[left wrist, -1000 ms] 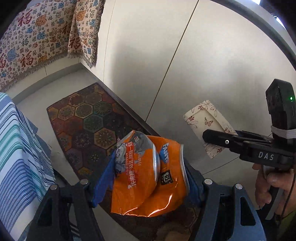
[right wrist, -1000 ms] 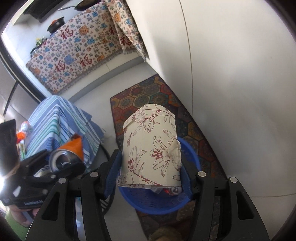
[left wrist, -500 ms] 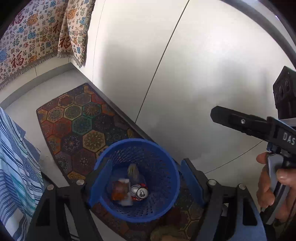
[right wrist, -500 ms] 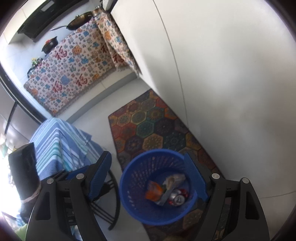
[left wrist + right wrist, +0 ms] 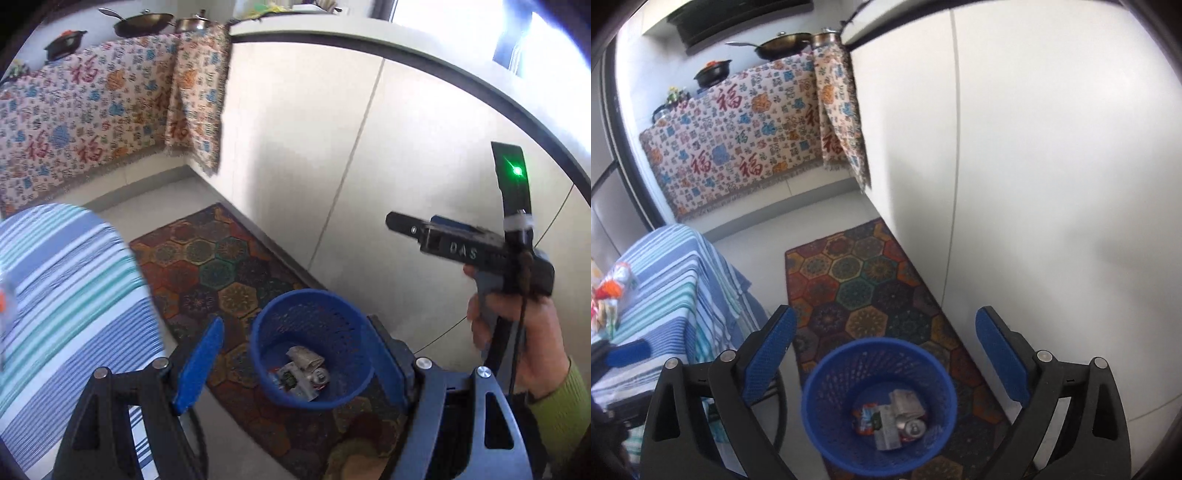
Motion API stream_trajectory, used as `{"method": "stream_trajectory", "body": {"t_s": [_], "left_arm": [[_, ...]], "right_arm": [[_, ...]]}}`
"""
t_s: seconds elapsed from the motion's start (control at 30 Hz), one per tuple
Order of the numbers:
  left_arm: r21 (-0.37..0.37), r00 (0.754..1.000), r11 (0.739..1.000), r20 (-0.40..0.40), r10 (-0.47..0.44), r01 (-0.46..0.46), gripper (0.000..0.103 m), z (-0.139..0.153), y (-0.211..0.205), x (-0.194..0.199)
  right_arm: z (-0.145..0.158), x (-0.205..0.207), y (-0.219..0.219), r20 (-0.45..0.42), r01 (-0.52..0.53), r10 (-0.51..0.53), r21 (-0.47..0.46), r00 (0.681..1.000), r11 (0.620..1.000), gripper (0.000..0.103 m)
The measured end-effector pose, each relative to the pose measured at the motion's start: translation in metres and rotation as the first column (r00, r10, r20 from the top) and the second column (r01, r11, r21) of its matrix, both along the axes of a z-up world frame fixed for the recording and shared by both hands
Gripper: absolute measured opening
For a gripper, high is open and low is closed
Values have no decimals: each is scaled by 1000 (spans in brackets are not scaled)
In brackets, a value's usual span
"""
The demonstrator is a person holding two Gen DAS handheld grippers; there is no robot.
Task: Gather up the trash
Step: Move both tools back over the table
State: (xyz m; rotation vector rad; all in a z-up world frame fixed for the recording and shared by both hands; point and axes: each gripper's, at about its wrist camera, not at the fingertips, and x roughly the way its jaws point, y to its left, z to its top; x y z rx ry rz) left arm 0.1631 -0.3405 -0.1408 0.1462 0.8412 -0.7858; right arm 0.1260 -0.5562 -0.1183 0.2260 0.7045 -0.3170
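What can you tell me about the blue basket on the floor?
The blue basket is a round bin that looks like plastic, with walls full of little holes and a smooth rim. It stands upright on the patterned rug, close to the white cabinet. Inside, at the bottom, lie a can, an orange wrapper and flowery paper packs. It is mostly empty above them. Nothing grips or touches it from above.

One blue basket (image 5: 846,369), one rug (image 5: 864,280), two grippers (image 5: 886,354)
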Motion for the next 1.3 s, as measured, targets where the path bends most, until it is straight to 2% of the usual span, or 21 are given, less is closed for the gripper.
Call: {"method": "stream_trajectory", "body": {"t_s": [0.2,0.33,0.47,0.57,0.67,0.77,0.83,0.9,1.03,1.2,1.3], "left_arm": [[66,987,985,23,161,-163,79,1,102,-10],[113,957,951,32,288,-289,79,-3,171,-5],[161,916,902,37,399,-400,79,-7,241,2],[198,881,861,45,470,-469,79,-14,292,9],[220,852,827,40,522,-517,79,-21,332,14],[238,834,805,40,551,-543,79,-24,360,21],[246,830,800,33,557,-546,79,-28,373,26],[258,827,795,28,562,-549,81,-33,385,30],[248,832,802,29,555,-543,85,-33,399,36],[241,843,813,42,537,-530,98,-36,406,45],[240,851,822,42,523,-517,101,-37,407,53]], "right_arm": [[8,21,68,15,-135,138,-107,990,985,99],[3,38,137,-1,-286,288,-144,958,947,99],[-3,42,217,-15,-440,441,-109,897,891,99],[-4,38,285,-21,-560,560,-86,828,824,99],[-17,35,344,-53,-648,646,-26,761,761,99],[-33,40,392,-95,-699,696,2,711,715,99],[-43,45,417,-125,-716,711,2,692,698,99],[-51,54,436,-145,-719,713,11,686,695,99],[-65,78,452,-189,-706,695,15,693,708,98],[-68,91,454,-205,-689,678,18,706,724,102],[-68,91,452,-206,-690,678,18,706,724,103]]}}
